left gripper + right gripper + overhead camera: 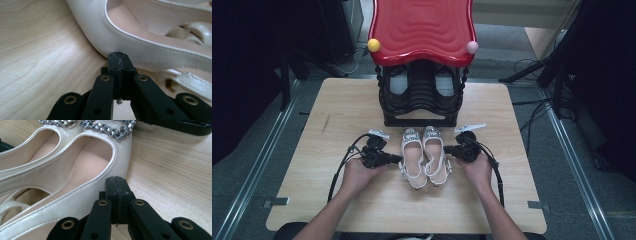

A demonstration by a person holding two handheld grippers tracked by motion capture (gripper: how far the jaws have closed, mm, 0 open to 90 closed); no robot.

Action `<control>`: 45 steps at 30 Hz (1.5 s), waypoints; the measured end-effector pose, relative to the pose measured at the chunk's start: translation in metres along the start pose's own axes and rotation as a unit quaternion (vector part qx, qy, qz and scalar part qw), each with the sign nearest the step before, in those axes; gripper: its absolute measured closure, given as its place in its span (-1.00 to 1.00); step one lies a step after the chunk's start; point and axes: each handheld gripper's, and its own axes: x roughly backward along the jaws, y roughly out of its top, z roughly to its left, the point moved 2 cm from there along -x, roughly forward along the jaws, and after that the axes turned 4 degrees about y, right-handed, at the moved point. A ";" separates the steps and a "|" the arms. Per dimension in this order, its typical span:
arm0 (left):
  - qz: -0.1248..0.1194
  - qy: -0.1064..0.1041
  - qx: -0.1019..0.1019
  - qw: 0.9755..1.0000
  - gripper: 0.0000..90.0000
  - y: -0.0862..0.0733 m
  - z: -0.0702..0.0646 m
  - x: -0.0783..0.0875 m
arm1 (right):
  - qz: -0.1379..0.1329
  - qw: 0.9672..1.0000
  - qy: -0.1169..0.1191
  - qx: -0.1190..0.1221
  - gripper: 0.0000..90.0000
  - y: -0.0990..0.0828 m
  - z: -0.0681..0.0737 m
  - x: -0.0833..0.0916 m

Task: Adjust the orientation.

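Observation:
A pair of cream slingback shoes with rhinestone buckles lies side by side on the wooden table, the left shoe (412, 157) and the right shoe (436, 155), toes toward the rack. My left gripper (399, 159) is shut with nothing between its jaws, and its tip presses against the outer side of the left shoe (140, 47). My right gripper (447, 149) is likewise shut on nothing, its tip against the outer side of the right shoe (82, 192). In the gripper views both pairs of jaws meet flat, left gripper (120, 58) and right gripper (116, 182).
A black shoe rack (420, 95) with a red wavy top (422, 27) stands at the table's far edge, holding dark shoes. A yellow ball (373, 45) and a pink ball (472, 47) sit on its front corners. Bare tabletop (337, 130) lies on both sides.

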 end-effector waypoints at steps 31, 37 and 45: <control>-0.026 0.006 -0.016 1.000 0.68 -0.008 -0.015 0.028 | -0.026 1.000 -0.012 0.014 0.72 0.008 -0.005 0.014; -0.030 0.016 -0.017 0.999 0.51 -0.008 -0.009 0.040 | -0.037 0.999 -0.010 0.005 0.64 0.011 0.001 0.025; -0.031 0.018 -0.011 0.999 0.29 -0.007 0.000 0.049 | -0.038 0.999 0.002 -0.004 0.62 0.015 0.011 0.031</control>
